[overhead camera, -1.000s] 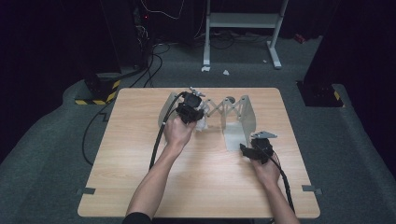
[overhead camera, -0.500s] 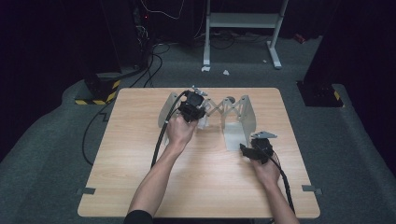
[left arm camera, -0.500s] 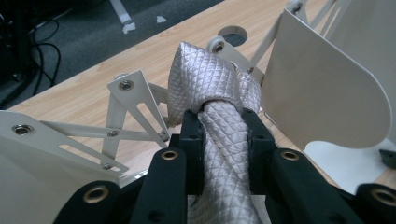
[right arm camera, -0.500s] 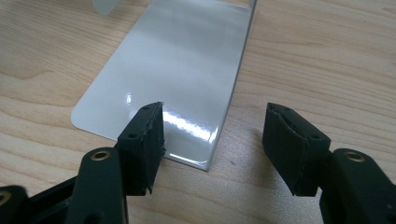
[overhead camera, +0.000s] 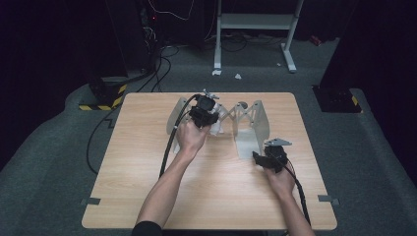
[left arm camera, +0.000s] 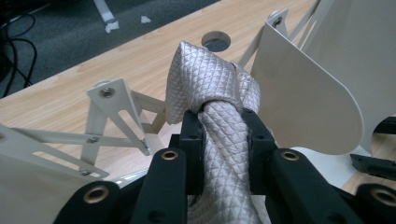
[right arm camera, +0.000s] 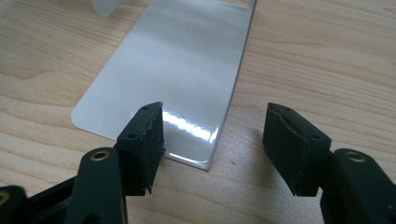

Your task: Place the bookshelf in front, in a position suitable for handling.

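Left gripper view gives the detail: left gripper [left arm camera: 223,140] clamped on a silver quilted tie [left arm camera: 219,98], rolled thick, its knotted top bulging above the jaws at frame centre, between the plates of a white expanding rack [left arm camera: 303,93]. In the high view the tie is hidden behind the left hand [overhead camera: 191,135], upper centre of the table [overhead camera: 147,187]. Right gripper view shows the right gripper [right arm camera: 212,140] with jaws wide, nothing between them, low over the corner of the rack's glossy base plate [right arm camera: 173,70]. High view: left forearm stretched forward, right hand [overhead camera: 278,177] drawn back, centre right.
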`<state>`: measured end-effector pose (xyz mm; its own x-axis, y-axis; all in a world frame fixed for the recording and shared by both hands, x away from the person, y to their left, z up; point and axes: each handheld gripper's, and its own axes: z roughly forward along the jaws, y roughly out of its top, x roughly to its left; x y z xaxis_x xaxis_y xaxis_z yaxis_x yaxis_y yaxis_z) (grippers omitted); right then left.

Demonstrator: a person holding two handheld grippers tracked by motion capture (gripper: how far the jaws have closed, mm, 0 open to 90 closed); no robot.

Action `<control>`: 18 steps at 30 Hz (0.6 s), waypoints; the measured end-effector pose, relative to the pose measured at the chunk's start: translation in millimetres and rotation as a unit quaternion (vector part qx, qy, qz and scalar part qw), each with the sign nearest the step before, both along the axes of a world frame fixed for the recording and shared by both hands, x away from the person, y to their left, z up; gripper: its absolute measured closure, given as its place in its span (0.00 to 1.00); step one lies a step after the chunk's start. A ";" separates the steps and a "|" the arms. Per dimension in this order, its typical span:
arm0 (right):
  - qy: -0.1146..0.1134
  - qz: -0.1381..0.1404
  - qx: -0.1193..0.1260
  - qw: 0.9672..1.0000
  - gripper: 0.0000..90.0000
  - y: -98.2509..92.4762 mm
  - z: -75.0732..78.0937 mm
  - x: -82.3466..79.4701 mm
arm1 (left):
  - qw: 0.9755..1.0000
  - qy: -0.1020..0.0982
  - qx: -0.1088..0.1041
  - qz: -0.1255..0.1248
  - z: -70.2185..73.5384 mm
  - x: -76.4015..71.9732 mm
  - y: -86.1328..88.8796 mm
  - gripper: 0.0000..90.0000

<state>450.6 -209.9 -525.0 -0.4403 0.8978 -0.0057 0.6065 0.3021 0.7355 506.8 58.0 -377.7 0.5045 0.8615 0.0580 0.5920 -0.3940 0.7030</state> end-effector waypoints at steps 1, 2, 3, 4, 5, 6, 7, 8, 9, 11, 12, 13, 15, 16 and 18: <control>0.000 0.000 0.000 1.000 0.43 0.0 0.0 0.0 | 1.000 0.002 0.004 0.000 -2.4 0.8 -1.0 0.83; 0.000 0.000 0.000 1.000 0.43 0.0 0.0 0.0 | 1.000 0.004 0.009 0.002 -6.8 1.4 -2.3 0.83; 0.000 0.000 0.000 1.000 0.43 0.0 0.0 0.0 | 1.000 0.004 0.009 0.002 -6.8 1.4 -2.3 0.83; 0.000 0.000 0.000 1.000 0.43 0.0 0.0 -0.1 | 1.000 0.007 0.018 0.001 -11.2 2.1 -3.1 0.83; 0.000 0.000 0.000 1.000 0.43 0.0 0.0 -0.1 | 1.000 0.007 0.018 0.001 -11.2 2.1 -3.1 0.83; 0.000 0.000 0.001 1.000 0.43 0.1 0.0 -0.1 | 1.000 0.010 0.016 0.003 -16.5 2.9 -3.9 0.83; 0.000 0.000 0.001 1.000 0.43 0.1 0.0 -0.1 | 1.000 0.010 0.016 0.003 -16.5 2.9 -3.9 0.83; 0.000 0.000 0.000 1.000 0.43 0.1 0.0 -0.1 | 1.000 0.013 0.019 0.004 -22.1 3.2 -5.0 0.83; 0.000 0.000 0.000 1.000 0.43 0.0 0.0 -0.1 | 1.000 0.016 0.021 0.004 -24.6 3.3 -5.4 0.83; 0.000 0.000 0.001 1.000 0.43 0.1 0.0 -0.1 | 0.999 0.018 0.031 0.002 -32.2 2.5 -6.4 0.83; 0.000 0.000 0.000 1.000 0.43 0.0 0.0 0.0 | 0.999 0.015 0.037 0.001 -33.9 1.2 -7.1 0.83; 0.000 0.000 0.000 1.000 0.43 0.0 0.0 0.0 | 0.999 0.015 0.037 0.001 -33.9 1.2 -7.1 0.83; 0.000 0.001 0.000 1.000 0.43 0.0 0.0 0.0 | 0.999 0.011 0.040 0.001 -35.6 -2.3 -8.5 0.83; 0.000 0.000 0.000 1.000 0.43 0.0 0.0 0.0 | 0.999 0.013 0.044 0.000 -36.6 -3.2 -8.9 0.83; 0.001 0.001 0.000 1.000 0.42 0.1 0.0 -0.1 | 0.999 0.007 0.052 -0.001 -40.0 -6.8 -10.0 0.83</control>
